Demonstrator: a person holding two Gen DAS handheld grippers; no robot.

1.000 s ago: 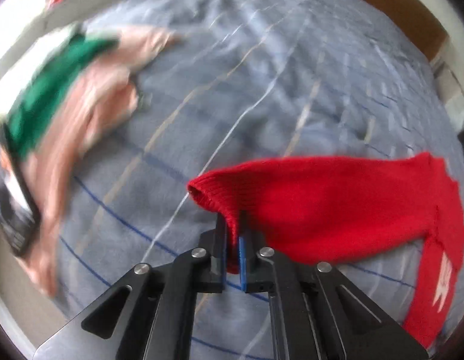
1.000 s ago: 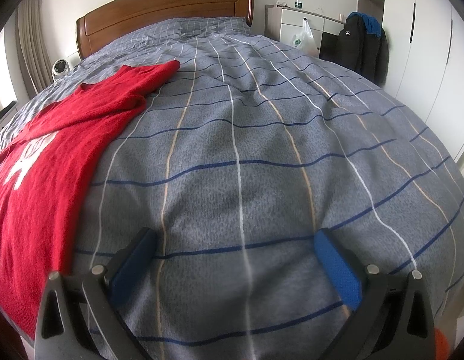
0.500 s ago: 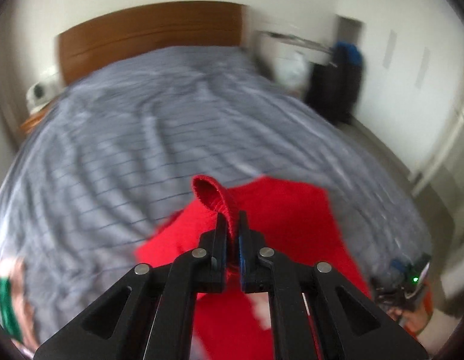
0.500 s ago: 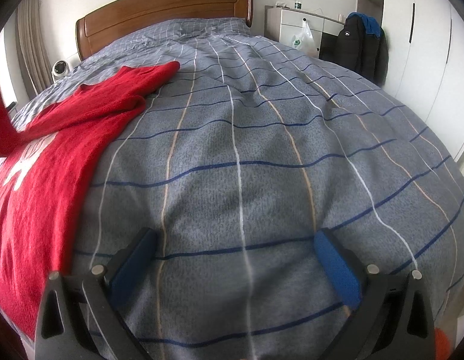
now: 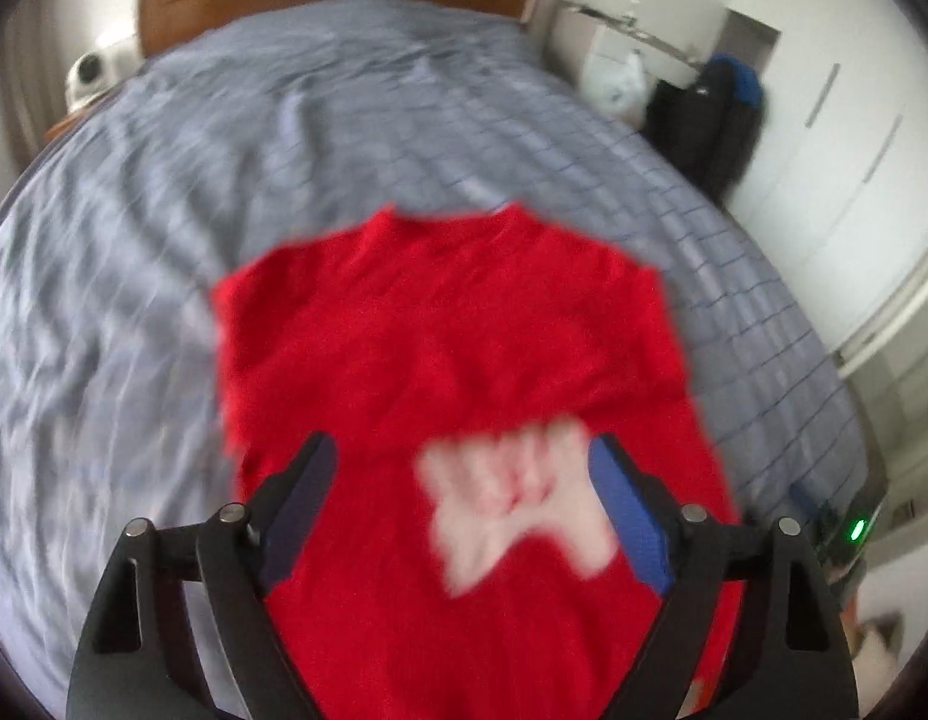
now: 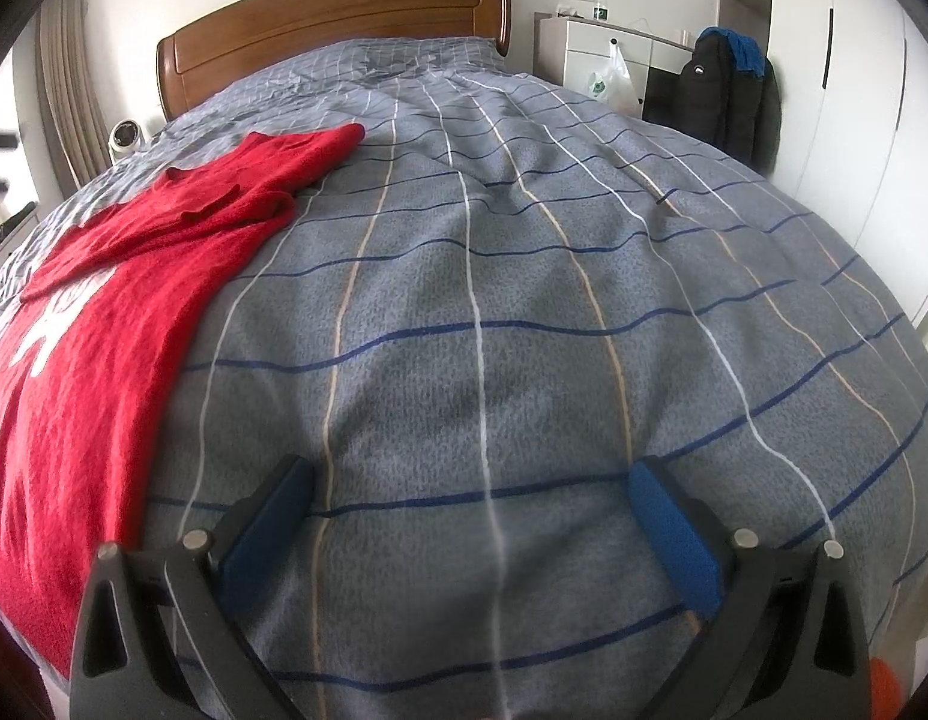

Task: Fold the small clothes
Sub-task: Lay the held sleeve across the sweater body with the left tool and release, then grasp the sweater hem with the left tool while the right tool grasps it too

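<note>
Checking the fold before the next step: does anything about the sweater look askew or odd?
Yes. One sleeve is folded across the sweater, but the other sticks out toward the headboard, so it lies lopsided.

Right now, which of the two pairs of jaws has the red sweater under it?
The left gripper: its jaws, just opened and empty, frame the red sweater. The right gripper frames only grey checked bedspread.

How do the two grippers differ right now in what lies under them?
The left gripper hovers over the red sweater, its jaws just opened, nothing pinched; the right gripper hangs over bare checked bedspread, the sweater off to its side. Both stand open and empty.
</note>
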